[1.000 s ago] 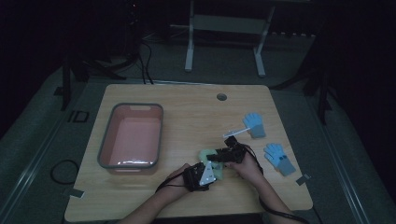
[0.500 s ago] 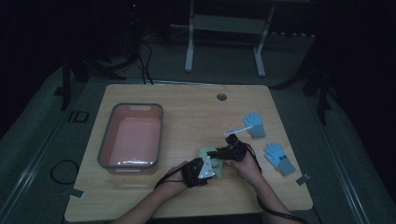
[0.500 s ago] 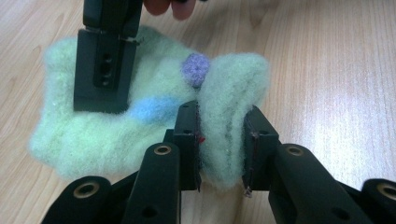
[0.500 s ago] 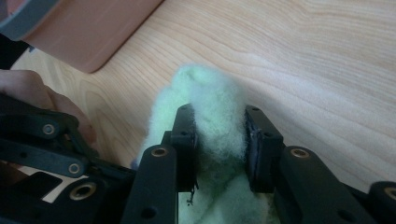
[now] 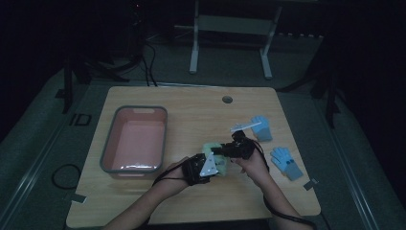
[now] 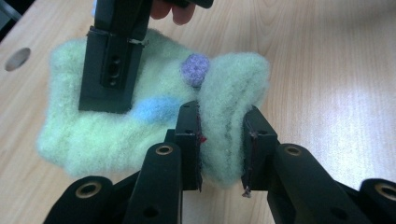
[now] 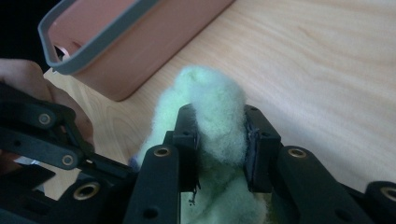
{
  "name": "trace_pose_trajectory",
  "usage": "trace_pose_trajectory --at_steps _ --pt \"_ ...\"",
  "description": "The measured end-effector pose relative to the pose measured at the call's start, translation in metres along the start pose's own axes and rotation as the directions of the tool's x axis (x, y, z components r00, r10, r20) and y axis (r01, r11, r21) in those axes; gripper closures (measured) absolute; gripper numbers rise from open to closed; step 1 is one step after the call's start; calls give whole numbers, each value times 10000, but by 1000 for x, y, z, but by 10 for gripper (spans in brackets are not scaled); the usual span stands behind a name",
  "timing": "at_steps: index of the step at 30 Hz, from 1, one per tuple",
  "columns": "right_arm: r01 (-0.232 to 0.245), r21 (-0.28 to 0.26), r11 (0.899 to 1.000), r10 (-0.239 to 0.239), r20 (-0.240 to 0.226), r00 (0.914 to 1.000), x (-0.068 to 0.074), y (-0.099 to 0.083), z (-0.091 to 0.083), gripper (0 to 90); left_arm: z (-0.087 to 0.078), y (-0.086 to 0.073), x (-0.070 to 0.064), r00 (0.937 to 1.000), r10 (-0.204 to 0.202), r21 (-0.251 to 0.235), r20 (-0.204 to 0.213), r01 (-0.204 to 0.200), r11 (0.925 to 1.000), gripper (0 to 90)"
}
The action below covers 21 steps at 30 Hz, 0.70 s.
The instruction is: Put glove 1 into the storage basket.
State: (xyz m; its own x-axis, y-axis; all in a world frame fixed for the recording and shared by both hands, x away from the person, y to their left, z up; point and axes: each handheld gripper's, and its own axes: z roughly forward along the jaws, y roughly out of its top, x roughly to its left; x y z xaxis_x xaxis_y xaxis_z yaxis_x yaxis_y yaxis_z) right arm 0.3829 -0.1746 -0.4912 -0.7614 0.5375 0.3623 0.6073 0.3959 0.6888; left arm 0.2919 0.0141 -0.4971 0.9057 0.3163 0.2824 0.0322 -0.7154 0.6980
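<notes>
At the near middle of the wooden table [image 5: 191, 115], both grippers are now pinching the fuzzy pale-green glove [image 6: 140, 116], left gripper [image 6: 219, 140] and right gripper [image 7: 219, 140] having drawn closer together over the last second, readying transfer to the pink bin [image 5: 136, 139] at left.

Both the left gripper [image 6: 219, 140] and the right gripper [image 7: 219, 140] are matte black, with blocky jaws on linked bars pinned by brass-ringed rivets, a pale grey three-cornered plate on the left, black trailing cables, and bare forearms without sleeves.
</notes>
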Motion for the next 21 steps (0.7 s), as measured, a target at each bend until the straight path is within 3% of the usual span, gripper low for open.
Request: trace_pose_trajectory --at_steps 6,15,21 --pt "298 -60 9995 -298 19 9996 11 16 -3 709 -16 4 10 9999 49 -73 140 -48 10000 731" --pt "645 -112 9979 -645 -18 9979 26 37 2 710 -37 3 21 9996 272 175 -68 -271 9995 731" --pt "850 -139 9963 -851 -62 9964 36 53 11 710 -50 -2 31 9997 204 317 -114 -200 9993 732"
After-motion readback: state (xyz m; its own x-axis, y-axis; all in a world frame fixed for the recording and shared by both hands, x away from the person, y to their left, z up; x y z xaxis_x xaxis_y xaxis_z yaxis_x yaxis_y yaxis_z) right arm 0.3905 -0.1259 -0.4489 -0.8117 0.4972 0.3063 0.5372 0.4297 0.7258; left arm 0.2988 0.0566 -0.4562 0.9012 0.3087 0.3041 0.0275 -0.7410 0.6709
